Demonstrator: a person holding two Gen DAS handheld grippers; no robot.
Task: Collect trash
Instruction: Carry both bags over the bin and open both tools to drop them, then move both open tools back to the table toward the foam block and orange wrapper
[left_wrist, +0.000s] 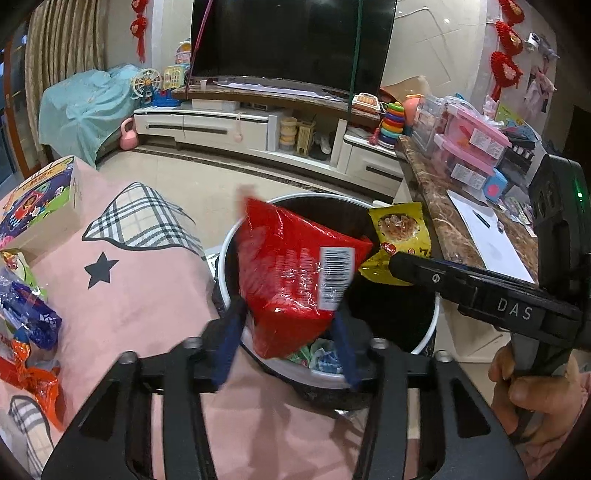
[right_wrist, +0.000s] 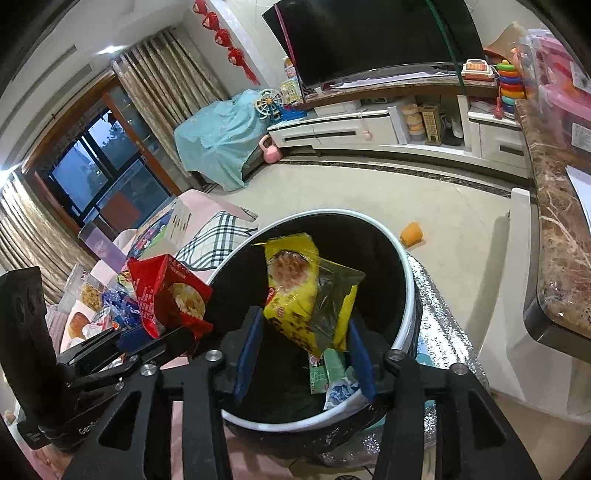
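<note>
Squarely above a black, white-rimmed bin (left_wrist: 430, 328), shows the left gripper (left_wrist: 288, 339) angled down, blue pads (left_wrist: 231, 332) standing apart with a red snack packet (left_wrist: 295, 273) between them. Looks loose rather than clamped, barcode label facing the camera, lower corner dipping inside the bin's near rim. Catches the right gripper (right_wrist: 304, 347) alongside, likewise tilted down over the bin's opening, fingers spread, a yellow packet (right_wrist: 295, 291) with a clear window sitting between the pads without being squeezed. Places the yellow packet over the middle of the bin and the red one nearer the bin's left rim, the two apart. Reveals green and blue-white wrappers (right_wrist: 325, 373) lying at the bottom of the bin, by its near wall. Takes in a person's hand (left_wrist: 532, 387) wrapped around the right gripper's handle, at the right edge of the left wrist view. Puts a pink cover (left_wrist: 147, 288) with a plaid patch and a dark star just left of the bin, with a blue wrapper (left_wrist: 33, 317), an orange wrapper (left_wrist: 37, 384) and a printed box (left_wrist: 40, 206) along the cover's far left edge. Leaves a brown marble counter (left_wrist: 443, 221) to the bin's right and a small orange cup (right_wrist: 412, 234) on the tiled floor beyond the bin's far rim.
</note>
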